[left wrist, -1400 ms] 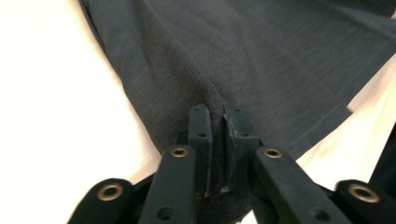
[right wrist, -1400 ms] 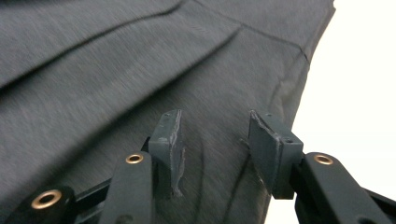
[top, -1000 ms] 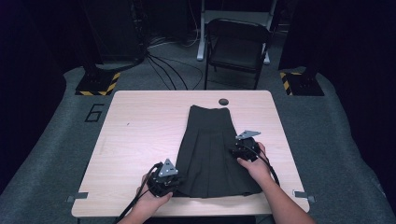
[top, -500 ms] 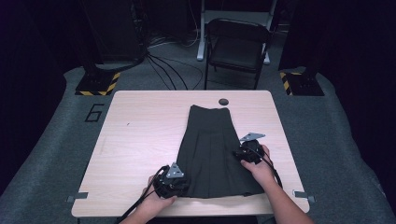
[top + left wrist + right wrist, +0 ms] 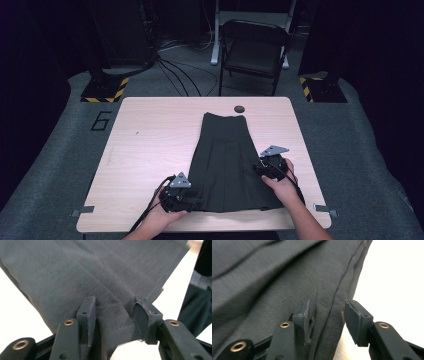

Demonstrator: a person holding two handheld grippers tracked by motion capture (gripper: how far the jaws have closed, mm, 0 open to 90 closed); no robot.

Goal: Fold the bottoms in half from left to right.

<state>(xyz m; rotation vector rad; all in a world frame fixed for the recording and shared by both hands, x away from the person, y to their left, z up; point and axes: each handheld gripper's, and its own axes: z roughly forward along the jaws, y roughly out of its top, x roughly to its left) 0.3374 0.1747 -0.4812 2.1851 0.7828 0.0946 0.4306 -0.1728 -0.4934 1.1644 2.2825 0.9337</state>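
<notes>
I see the dark pleated skirt (image 5: 227,165) lying flat down the middle-right of the tabletop (image 5: 150,150), waistband at the far end, wide hem along the near edge. Its pleats run lengthwise and the cloth looks smooth.

My left gripper (image 5: 181,196) sits at the hem's near left corner. In the left gripper view its jaws have just been opening; they stand apart now with a fold of the skirt (image 5: 107,290) lying between them, the pads no longer pressing on it.

My right gripper (image 5: 271,165) rests at the skirt's right edge, about halfway along its length. In the right gripper view the jaws stand partly open astride the skirt's (image 5: 287,277) edge seam; a ridge of cloth runs up between the pads, with a gap showing on either side, so I read it as not clamped.

Beyond the waistband a small dark round disc (image 5: 239,108) sits on the tabletop near its far edge. Behind the table a black folding chair (image 5: 255,50) stands on the grey floor.
</notes>
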